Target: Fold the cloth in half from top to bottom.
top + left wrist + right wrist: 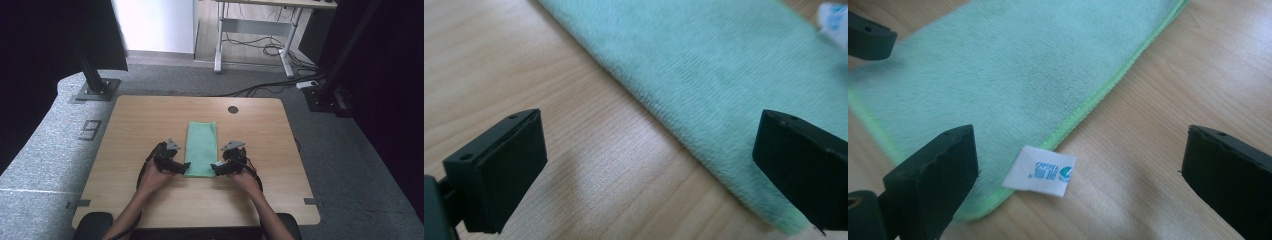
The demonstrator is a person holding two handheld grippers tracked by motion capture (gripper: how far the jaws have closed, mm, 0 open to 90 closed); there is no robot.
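Note:
A folded light green cloth [201, 148] lies flat in the middle of the wooden table [150, 120], its long side running away from me. My left gripper [182, 169] is open at the cloth's near left corner, its jaws straddling the cloth's edge [704, 95]. My right gripper [216, 168] is open at the near right corner, low over the cloth [1013, 75]. A small white care label [1039, 170] sticks out from the cloth's hem between the right jaws. The tip of the other gripper [868, 37] shows at the top left of the right gripper view.
A round dark grommet [233, 109] sits in the table's far edge area. Black frame posts [92, 75] stand on the grey carpet beyond the table. A desk frame with cables [260, 45] is farther back.

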